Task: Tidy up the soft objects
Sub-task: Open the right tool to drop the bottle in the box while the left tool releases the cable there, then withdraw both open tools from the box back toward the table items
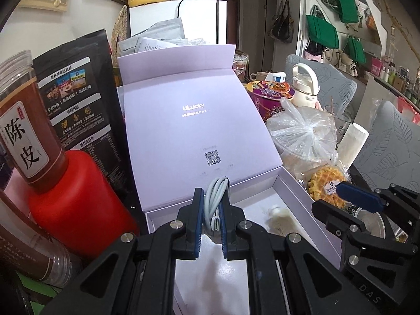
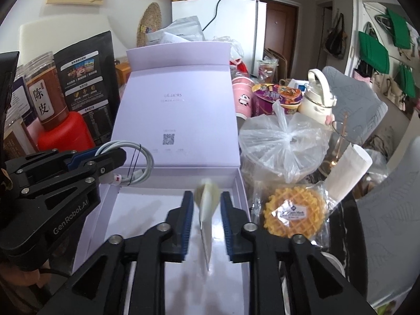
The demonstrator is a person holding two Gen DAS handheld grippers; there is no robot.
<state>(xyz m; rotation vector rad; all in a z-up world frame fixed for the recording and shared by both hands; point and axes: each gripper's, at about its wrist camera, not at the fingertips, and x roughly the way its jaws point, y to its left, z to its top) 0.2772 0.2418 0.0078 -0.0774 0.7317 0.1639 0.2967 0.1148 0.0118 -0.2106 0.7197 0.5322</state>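
My left tongs (image 1: 212, 211), bottom centre of the left wrist view, are clamped on a coiled pale grey charging cable (image 1: 215, 199), its silver plug hanging down between the blue pads. In the right wrist view the same cable (image 2: 141, 161) loops out at centre left, bound by a thin black tie, above the near left corner of the box.

My right tongs (image 2: 206, 214), bottom centre of their own view, stand apart. A small cream-white object (image 2: 207, 204), blurred, sits in the gap between the ridged blue pads (image 2: 187, 218); neither pad presses on it. Whether it rests on the box floor I cannot tell. In the left wrist view it shows as a smeared pale shape (image 1: 277, 216) inside the tray.

Both tongs are over an open lilac cardboard gift box (image 2: 241, 183), its lid (image 2: 173, 110) tilted back at the centre of the frame, with a printed square code on the inner face.

To the right of the box on the cluttered surface lies a wrapped golden round waffle (image 2: 295, 211), with a knotted clear plastic bag over a tub (image 2: 282, 144) behind it. At the left stand a red plastic bottle (image 2: 61, 136), a brown jar with a white label (image 2: 43, 99) and a black printed pouch (image 2: 86, 78).
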